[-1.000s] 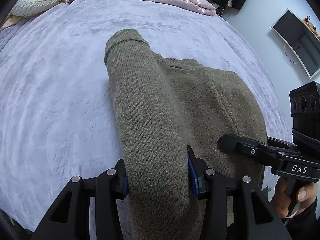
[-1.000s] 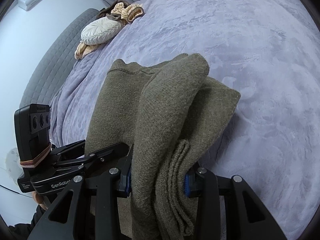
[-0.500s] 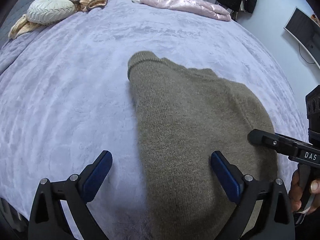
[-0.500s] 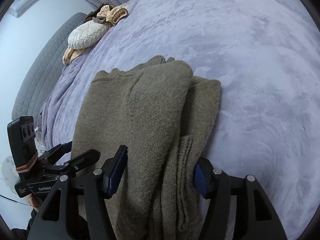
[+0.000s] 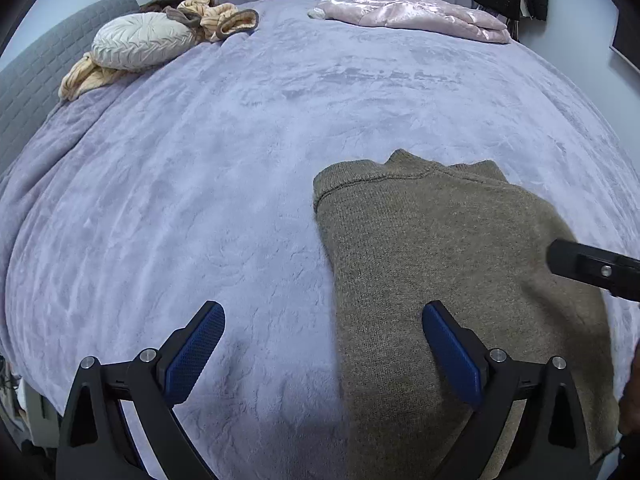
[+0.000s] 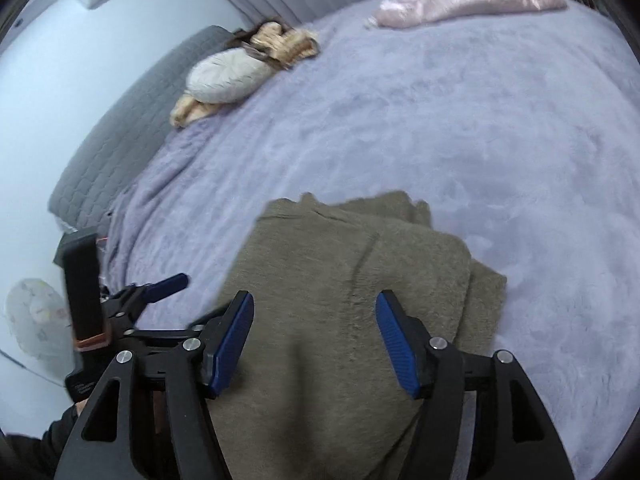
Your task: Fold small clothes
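Now the folded olive-green knitted sweater (image 5: 448, 264) lies flat on the fluffy lilac bed blanket (image 5: 224, 168), near the close edge of the bed. Its ribbed neck edge points to the far side, and a second folded layer shows at its right side in the right wrist view.

The left gripper (image 5: 323, 344) has its jaws spread wide and holds nothing. Its left blue pad is over the bare blanket, its right blue pad is over the left part of the sweater.

The right gripper (image 6: 316, 338) has just been opening its jaws; both blue pads stand apart above the sweater and do not press it.

Far away on the bed lie a round pale pleated cushion (image 5: 142, 40), a beige and brown crumpled garment (image 5: 216, 18) and a shiny pink padded jacket (image 5: 412, 12).
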Demonstrator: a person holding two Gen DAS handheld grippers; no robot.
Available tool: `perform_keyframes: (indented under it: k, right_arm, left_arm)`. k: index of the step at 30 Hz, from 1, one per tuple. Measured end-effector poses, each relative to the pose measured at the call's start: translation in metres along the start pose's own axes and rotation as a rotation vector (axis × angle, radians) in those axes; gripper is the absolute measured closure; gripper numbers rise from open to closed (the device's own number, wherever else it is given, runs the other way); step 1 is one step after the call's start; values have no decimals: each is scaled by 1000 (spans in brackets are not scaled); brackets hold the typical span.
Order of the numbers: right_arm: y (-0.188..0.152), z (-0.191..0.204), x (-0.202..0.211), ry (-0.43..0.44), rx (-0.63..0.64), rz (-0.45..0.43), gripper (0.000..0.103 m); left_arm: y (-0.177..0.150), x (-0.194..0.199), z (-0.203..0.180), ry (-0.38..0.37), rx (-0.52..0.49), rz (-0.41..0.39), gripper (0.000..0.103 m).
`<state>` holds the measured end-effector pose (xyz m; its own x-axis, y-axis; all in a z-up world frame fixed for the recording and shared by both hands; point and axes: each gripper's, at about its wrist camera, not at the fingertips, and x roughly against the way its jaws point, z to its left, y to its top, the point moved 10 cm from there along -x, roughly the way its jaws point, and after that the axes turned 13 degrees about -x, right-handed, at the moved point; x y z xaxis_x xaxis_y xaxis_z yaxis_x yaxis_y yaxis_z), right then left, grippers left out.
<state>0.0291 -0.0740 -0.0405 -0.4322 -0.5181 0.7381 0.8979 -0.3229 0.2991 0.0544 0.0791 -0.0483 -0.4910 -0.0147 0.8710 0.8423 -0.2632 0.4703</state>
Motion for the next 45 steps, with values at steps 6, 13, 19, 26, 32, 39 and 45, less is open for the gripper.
perform_keyframes:
  k: [6, 13, 19, 26, 32, 39, 45]
  right_arm:
    - [-3, -4, 13, 10, -8, -23, 38]
    - [-61, 25, 67, -151, 250, -96, 26]
    - [-100, 42, 81, -217, 354, -113, 25]
    - [-127, 42, 75, -151, 357, -99, 25]
    - [-148, 29, 54, -240, 395, -32, 25]
    - [-144, 30, 64, -336, 401, -67, 24]
    - [-142, 40, 75, -408, 441, -96, 24]
  left_arm:
    - [3, 8, -5, 8, -15, -1, 3]
    - [-12, 47, -32, -11, -61, -10, 3]
    - [-30, 58, -45, 1, -50, 15, 4]
    - [-51, 57, -29, 6, 21, 45, 4]
    - [-57, 62, -33, 15, 18, 49, 4]
    - [-62, 73, -43, 42, -6, 36, 4]
    - [-68, 76, -53, 38, -33, 56, 4]
